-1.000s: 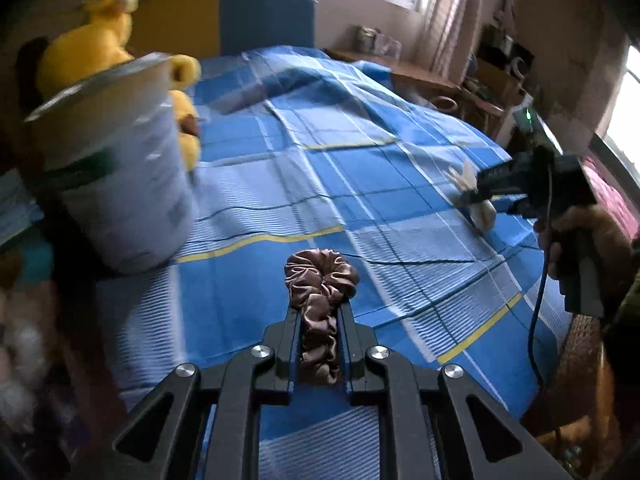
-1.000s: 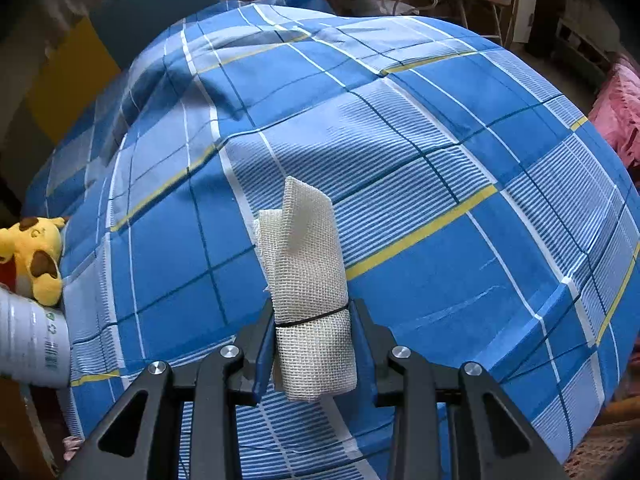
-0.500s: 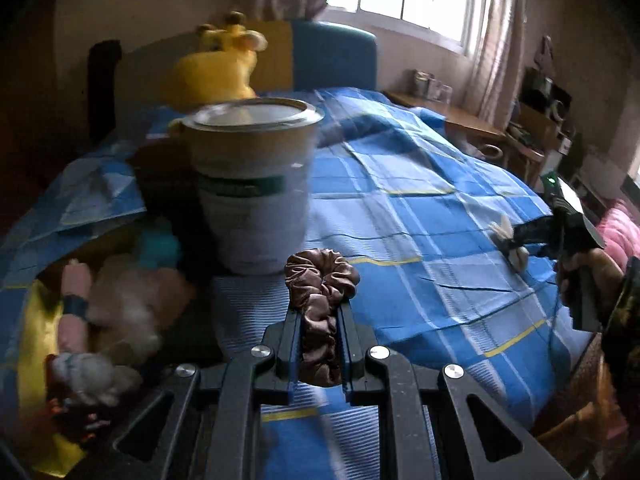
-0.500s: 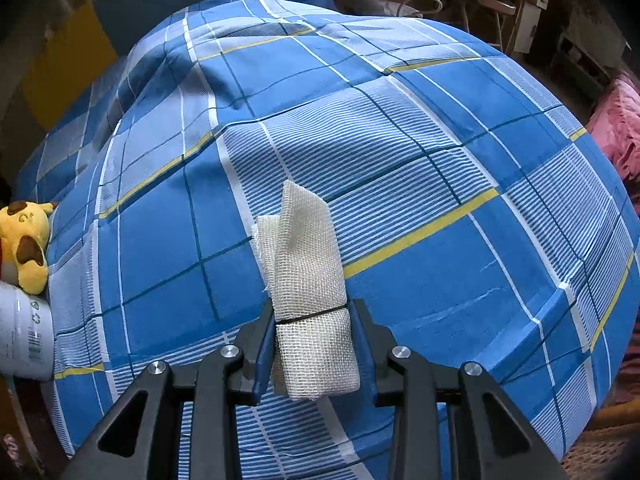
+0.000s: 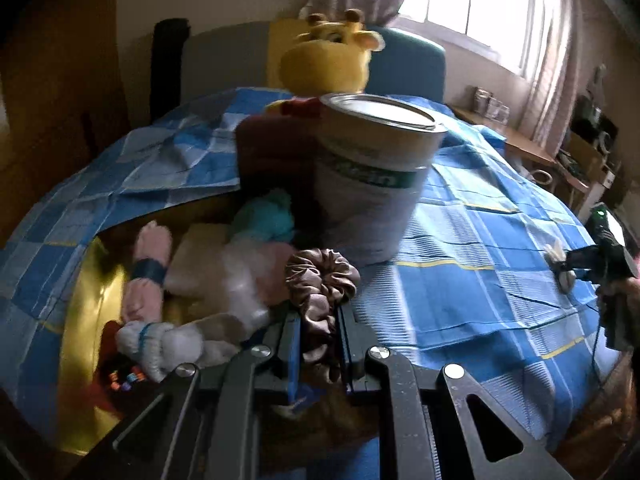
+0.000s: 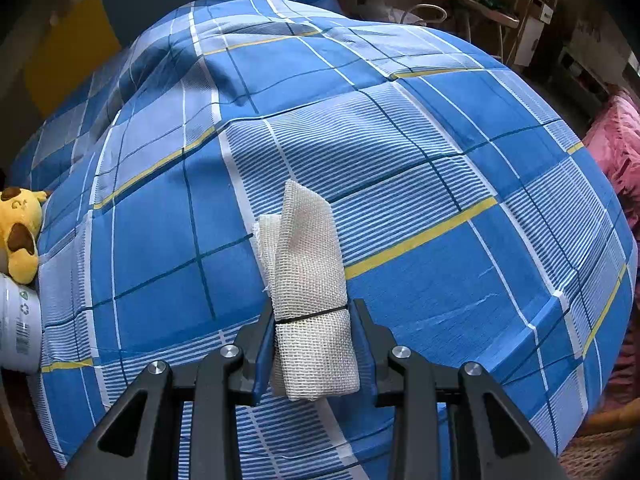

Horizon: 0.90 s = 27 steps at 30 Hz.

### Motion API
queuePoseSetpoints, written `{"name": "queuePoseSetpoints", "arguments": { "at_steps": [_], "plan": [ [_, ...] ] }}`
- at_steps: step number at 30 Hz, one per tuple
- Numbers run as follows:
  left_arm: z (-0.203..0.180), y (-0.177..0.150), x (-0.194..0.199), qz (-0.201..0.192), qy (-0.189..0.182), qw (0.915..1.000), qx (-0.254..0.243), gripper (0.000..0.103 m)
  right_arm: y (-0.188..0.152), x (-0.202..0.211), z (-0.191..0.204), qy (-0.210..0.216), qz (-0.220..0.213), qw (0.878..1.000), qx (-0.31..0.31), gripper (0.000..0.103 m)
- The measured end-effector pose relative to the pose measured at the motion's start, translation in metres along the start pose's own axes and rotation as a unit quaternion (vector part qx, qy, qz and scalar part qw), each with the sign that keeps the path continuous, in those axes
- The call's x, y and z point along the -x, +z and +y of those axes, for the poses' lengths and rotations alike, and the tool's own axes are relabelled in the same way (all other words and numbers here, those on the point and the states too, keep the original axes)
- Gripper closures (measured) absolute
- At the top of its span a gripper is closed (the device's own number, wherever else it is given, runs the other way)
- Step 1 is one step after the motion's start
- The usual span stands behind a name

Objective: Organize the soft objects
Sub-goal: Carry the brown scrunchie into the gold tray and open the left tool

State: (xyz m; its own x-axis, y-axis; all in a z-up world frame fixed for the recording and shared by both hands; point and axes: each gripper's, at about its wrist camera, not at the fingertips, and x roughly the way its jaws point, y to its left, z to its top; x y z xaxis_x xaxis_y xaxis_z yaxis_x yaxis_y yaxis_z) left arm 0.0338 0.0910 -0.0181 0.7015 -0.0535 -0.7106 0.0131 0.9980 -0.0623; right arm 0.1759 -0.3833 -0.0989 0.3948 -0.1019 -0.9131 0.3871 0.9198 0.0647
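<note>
our left gripper (image 5: 318, 354) has swung across the blue plaid bed cover (image 5: 480, 280) and now hangs at the rim of the yellow-lined box of soft things (image 5: 86, 280), jaws pinched tight on the brown satin scrunchie (image 5: 322, 284), so we judge the drop is near. our right gripper (image 6: 314, 350) has stayed put over the bed, clamped on the rolled white gauze cloth (image 6: 310, 276).

Bedroom. Bed (image 5: 480, 264) under a blue plaid cover with yellow and white lines. Headboard (image 5: 404, 60) in grey, yellow and teal panels, upper centre of my left view. Bright window (image 5: 472, 4) with pale curtains (image 5: 560, 48), upper right. Wooden desk (image 5: 524, 144) along the right wall, cluttered. Left side dim.
</note>
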Motion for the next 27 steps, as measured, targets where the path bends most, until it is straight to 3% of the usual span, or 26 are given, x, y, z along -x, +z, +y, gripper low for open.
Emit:
{"name": "queuePoseSetpoints", "arguments": {
  "at_steps": [21,27],
  "plan": [
    [0.076,-0.016,-0.024,0.035,0.075,0.9944,0.066,0.087,0.001,0.001,0.005,-0.022,-0.003,0.999,0.026,0.068],
    [0.098,-0.020,-0.036,0.058,0.074,0.9909,0.097,0.087,0.000,0.001,0.005,-0.024,-0.003,0.999,0.029,0.068]
  ]
}}
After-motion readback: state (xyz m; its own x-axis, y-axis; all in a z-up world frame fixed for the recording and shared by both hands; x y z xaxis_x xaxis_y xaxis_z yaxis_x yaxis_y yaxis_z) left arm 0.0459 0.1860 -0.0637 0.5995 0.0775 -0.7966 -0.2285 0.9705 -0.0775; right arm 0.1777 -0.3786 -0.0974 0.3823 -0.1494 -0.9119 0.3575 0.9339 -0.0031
